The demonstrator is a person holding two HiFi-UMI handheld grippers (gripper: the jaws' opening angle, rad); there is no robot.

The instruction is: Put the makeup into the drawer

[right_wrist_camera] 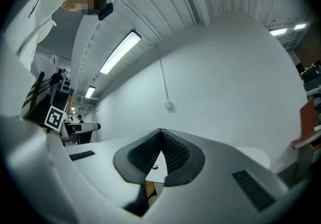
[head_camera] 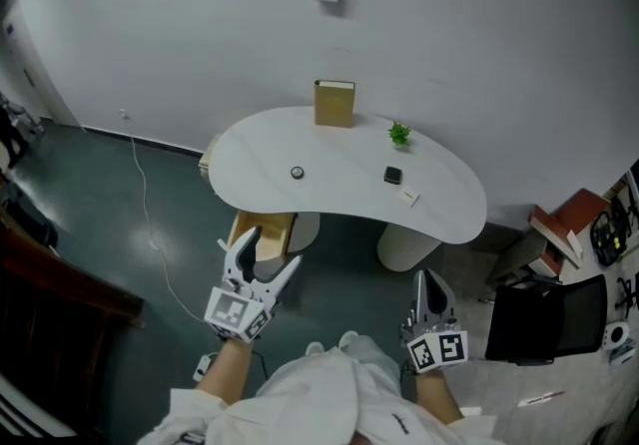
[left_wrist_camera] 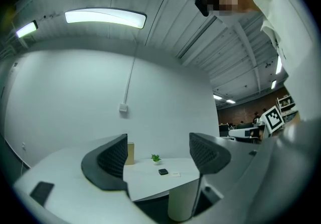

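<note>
Left gripper [head_camera: 272,245] hangs with fingers spread, right gripper [head_camera: 429,283] pinched on nothing. Step closer, approach the black compact [head_camera: 392,175] at one o'clock squarely from above.

The hand-held gripper [right_wrist_camera: 160,136] jaws closed (nothing between), facing white table [right_wrist_camera: 159,174]

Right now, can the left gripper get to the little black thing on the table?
Probably not from here. The left gripper, open and empty, is held short of the table, and the black thing lies well in on top. Nothing blocks the way; stepping closer should help.
</note>
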